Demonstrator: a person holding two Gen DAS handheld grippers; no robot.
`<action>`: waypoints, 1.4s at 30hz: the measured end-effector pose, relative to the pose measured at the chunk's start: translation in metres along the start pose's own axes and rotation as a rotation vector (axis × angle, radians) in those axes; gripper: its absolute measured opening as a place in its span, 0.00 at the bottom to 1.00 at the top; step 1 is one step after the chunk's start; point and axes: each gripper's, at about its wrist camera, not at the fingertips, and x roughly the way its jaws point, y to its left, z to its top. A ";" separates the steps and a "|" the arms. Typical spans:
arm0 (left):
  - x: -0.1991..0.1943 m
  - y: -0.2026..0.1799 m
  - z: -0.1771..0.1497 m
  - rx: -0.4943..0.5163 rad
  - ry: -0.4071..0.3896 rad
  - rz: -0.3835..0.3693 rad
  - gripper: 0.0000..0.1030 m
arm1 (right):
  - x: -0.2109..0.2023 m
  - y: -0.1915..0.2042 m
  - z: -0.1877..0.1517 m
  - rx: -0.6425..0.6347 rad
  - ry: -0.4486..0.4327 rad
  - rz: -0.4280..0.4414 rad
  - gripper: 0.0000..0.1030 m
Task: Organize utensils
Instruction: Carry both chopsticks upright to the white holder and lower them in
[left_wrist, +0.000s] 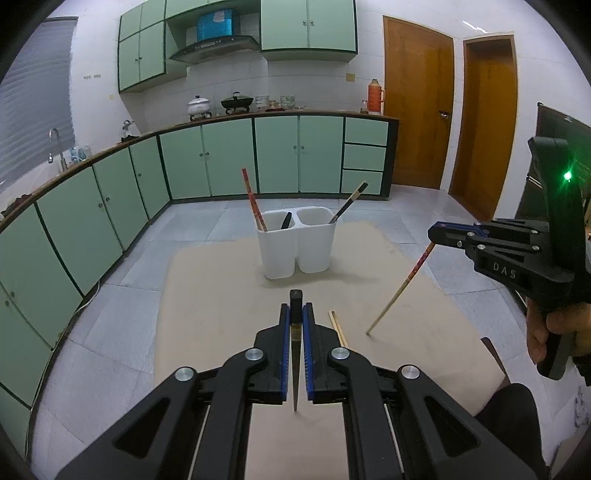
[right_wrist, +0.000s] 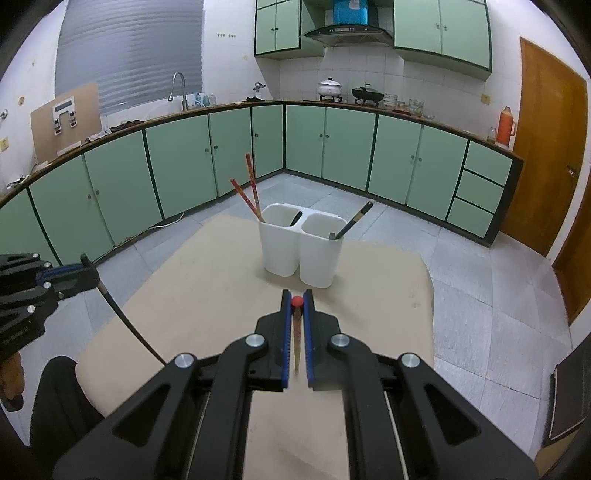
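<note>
A white two-compartment holder (left_wrist: 297, 243) (right_wrist: 301, 251) stands on a beige mat (left_wrist: 207, 295). Its left cup holds red chopsticks (right_wrist: 251, 192) and a dark utensil (left_wrist: 286, 220). The right cup holds a black chopstick (left_wrist: 349, 206) (right_wrist: 354, 219). In front of the holder, my left gripper (left_wrist: 296, 308) (right_wrist: 86, 266) is shut on a black chopstick (left_wrist: 295, 332) whose tip points back down at the mat. At the right, my right gripper (right_wrist: 296, 299) (left_wrist: 435, 233) is shut on a red-topped chopstick (left_wrist: 402, 284) that hangs down to the mat. A pale chopstick (left_wrist: 338, 326) lies loose on the mat.
Green floor cabinets (left_wrist: 229, 158) run along the left and the back under a counter with pots and a sink. Wooden doors (left_wrist: 417, 107) stand at the right. Grey floor tiles surround the mat. A person's dark-clad knee (left_wrist: 509, 406) is at the mat's near right corner.
</note>
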 end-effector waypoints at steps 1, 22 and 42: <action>0.000 0.000 0.001 0.000 0.003 -0.005 0.06 | -0.002 -0.001 0.003 0.000 0.001 0.001 0.05; -0.006 0.028 0.088 0.004 -0.001 -0.070 0.06 | -0.030 -0.022 0.075 -0.003 0.060 0.032 0.05; 0.019 0.037 0.199 -0.026 -0.137 -0.072 0.06 | -0.029 -0.040 0.169 0.029 0.065 0.048 0.05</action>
